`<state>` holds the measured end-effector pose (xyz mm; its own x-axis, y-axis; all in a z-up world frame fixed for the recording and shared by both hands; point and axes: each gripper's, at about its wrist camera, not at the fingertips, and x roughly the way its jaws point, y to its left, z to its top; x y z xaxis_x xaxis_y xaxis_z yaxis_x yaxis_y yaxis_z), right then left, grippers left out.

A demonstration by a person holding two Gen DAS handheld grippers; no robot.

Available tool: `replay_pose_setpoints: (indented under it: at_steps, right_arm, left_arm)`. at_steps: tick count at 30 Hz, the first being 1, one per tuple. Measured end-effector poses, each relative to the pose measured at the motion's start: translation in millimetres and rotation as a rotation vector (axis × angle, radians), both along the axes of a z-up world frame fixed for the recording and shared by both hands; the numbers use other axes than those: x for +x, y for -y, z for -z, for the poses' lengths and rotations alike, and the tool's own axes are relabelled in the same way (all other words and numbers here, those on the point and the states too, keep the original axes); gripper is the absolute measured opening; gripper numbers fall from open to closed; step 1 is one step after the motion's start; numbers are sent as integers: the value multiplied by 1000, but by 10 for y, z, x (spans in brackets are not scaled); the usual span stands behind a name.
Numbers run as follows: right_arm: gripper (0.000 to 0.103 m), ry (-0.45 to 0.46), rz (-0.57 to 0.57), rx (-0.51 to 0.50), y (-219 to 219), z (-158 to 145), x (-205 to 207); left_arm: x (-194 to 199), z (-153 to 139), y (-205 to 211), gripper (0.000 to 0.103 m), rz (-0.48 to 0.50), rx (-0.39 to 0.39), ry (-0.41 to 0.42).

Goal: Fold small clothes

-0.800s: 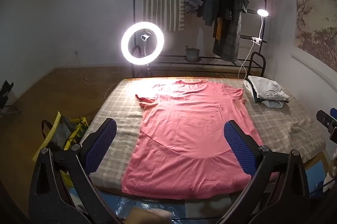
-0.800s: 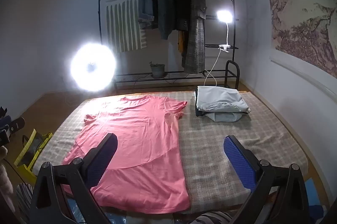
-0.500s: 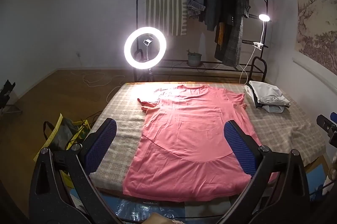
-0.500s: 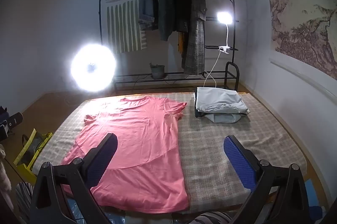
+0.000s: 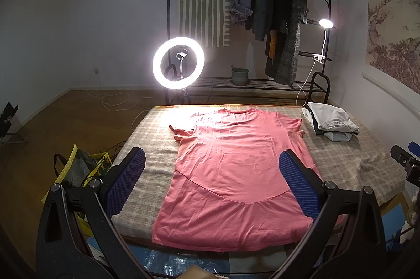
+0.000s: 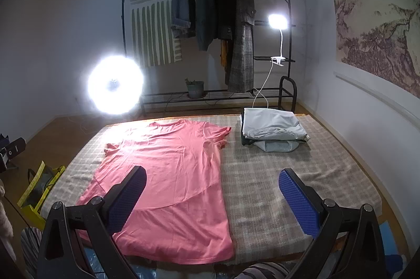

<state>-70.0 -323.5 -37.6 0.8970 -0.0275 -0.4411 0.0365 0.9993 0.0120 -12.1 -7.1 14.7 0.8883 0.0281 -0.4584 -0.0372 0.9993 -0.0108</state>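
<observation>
A salmon-pink T-shirt [image 5: 236,168] [image 6: 170,174] lies spread flat on the plaid-covered bed [image 5: 149,145] [image 6: 275,187], collar toward the far wall and hem at the near edge. My left gripper [image 5: 211,163] hovers open above the shirt's lower half, nothing between its blue pads. My right gripper [image 6: 211,183] is open too, held above the shirt's right edge and the bare blanket, touching nothing. A stack of folded pale clothes [image 5: 332,121] [image 6: 273,129] rests at the bed's far right corner.
A lit ring light [image 5: 178,65] [image 6: 115,85] stands behind the bed's far left. A clothes rack [image 5: 262,3] [image 6: 223,16] with hanging jackets and a clip lamp [image 5: 325,24] lines the back wall. A yellow bag [image 5: 76,168] sits on the floor left of the bed.
Both grippers have drawn back slightly from the bed, so the shirt sits a bit lower and farther in each view. The jaws stay wide apart.
</observation>
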Motion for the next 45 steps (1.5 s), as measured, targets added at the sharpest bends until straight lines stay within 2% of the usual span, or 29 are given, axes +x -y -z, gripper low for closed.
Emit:
replay_pose_setpoints:
  at_steps: [45]
  right_arm:
    - [102, -6, 1, 10, 19, 63, 19]
  left_arm:
    - [-25, -20, 55, 103, 2, 3, 7]
